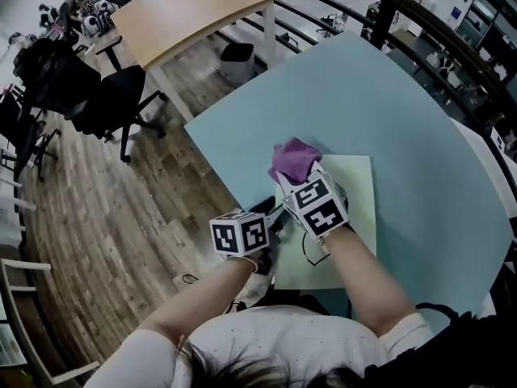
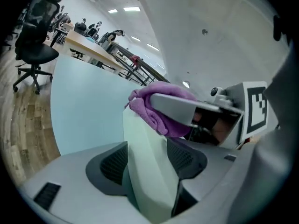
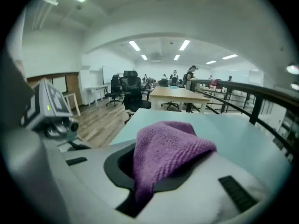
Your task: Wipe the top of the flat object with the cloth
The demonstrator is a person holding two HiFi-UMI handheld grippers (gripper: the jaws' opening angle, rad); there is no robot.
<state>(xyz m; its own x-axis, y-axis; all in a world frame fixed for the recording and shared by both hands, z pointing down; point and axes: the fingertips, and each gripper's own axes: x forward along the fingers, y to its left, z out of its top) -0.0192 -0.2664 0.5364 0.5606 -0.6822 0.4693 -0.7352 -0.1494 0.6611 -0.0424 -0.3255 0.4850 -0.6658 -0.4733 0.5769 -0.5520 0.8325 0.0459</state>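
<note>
Two grippers are down at the pale green flat object (image 1: 355,196), which lies on the teal table (image 1: 388,103). Right gripper (image 1: 300,174) first: its jaws are clamped on the purple cloth (image 1: 292,158), a bunched wad pinched between the pads and spilling out over them. That cloth sits at the flat object's far left corner, over its top; whether it presses on the surface I can't tell. Now the left gripper (image 1: 273,215): it's partway along the flat object's left edge, just beside the right gripper. Its jaws stand spread wide, and the flat object's pale face fills the gap between them, with the cloth beyond. Whether the pads touch it is unclear.
</note>
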